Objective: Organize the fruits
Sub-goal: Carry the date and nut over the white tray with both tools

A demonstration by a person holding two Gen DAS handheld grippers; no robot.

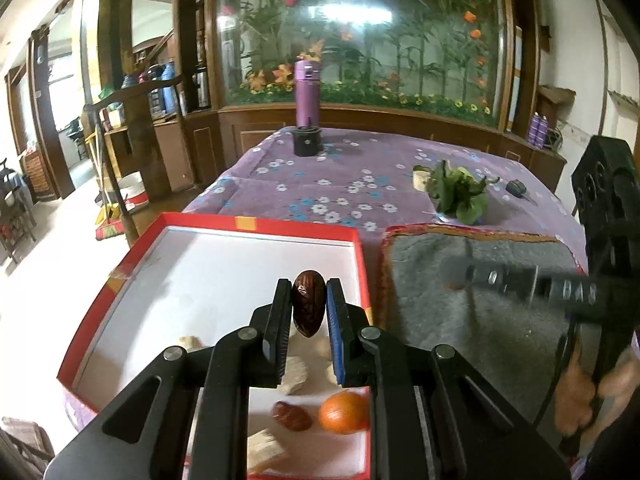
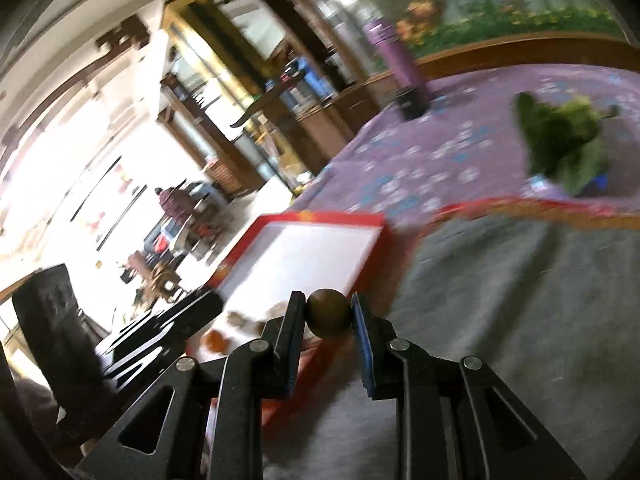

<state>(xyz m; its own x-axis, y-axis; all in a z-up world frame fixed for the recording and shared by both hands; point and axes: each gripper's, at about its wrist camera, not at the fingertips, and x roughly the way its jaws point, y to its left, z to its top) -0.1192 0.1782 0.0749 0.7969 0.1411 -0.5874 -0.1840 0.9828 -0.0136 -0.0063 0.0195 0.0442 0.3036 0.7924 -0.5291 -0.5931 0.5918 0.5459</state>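
My left gripper [image 1: 308,292] is shut on a dark brown date [image 1: 307,307] and holds it above the red box [image 1: 224,222] with a white floor. In the box lie another red date [image 1: 292,416], an orange [image 1: 345,413] and several pale chunks [image 1: 294,374]. My right gripper [image 2: 329,312] is shut on a round brownish-green fruit [image 2: 329,318] over the box's right edge [image 2: 372,264], next to the grey mat [image 2: 520,300]. The right gripper's body shows blurred at the right of the left wrist view [image 1: 532,280].
The table has a purple flowered cloth [image 1: 340,176]. On it stand a purple bottle [image 1: 307,94], a black cup [image 1: 307,141], a bunch of green leaves [image 1: 460,194] and a dark key fob [image 1: 516,189]. The table edge and floor lie to the left.
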